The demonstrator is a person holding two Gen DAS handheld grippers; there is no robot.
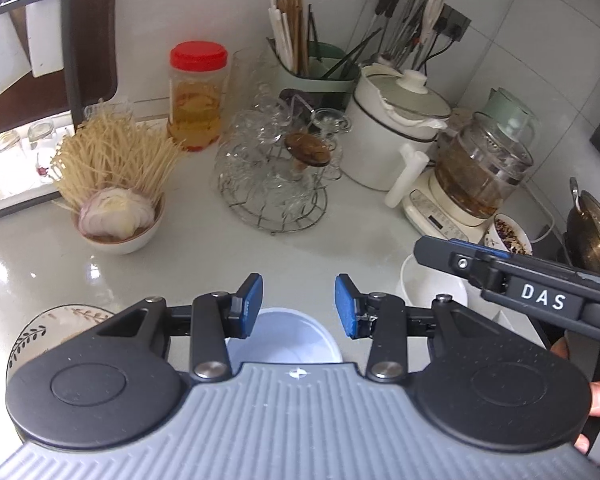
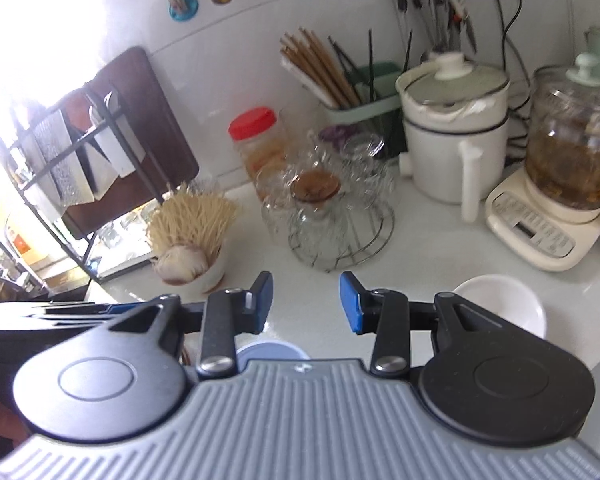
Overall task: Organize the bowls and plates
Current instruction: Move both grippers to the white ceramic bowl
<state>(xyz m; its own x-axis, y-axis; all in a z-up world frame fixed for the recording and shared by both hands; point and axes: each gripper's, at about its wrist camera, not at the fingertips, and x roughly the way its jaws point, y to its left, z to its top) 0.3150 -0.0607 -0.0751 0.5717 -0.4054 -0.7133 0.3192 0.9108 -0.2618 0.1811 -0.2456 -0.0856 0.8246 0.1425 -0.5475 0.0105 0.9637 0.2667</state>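
Kitchen scene, two wrist views over a glossy white tabletop.

Left gripper: blue-padded fingers spread apart, nothing between them, hovering above a pale blue-white bowl that sits just below and in front of the fingertips. To the left of it, partly hidden by the gripper body, a bowl w/ dark leaf pattern on its rim.

Right gripper: fingers also spread, holding nothing. In the left view it reaches in from the right edge, over a plain white bowl; in its own view that white bowl lies just right of its fingers, and the pale blue bowl peeks out under its body.

Further back, left side: small white bowl w/ cut onion and a bunch of dry noodles. Centre: wire rack of clear glassware, red-lidded jar behind it. Behind those, green holder w/ chopsticks. Right: white lidded pot, glass kettle on cream base. Dark dish rack far left, near the window.
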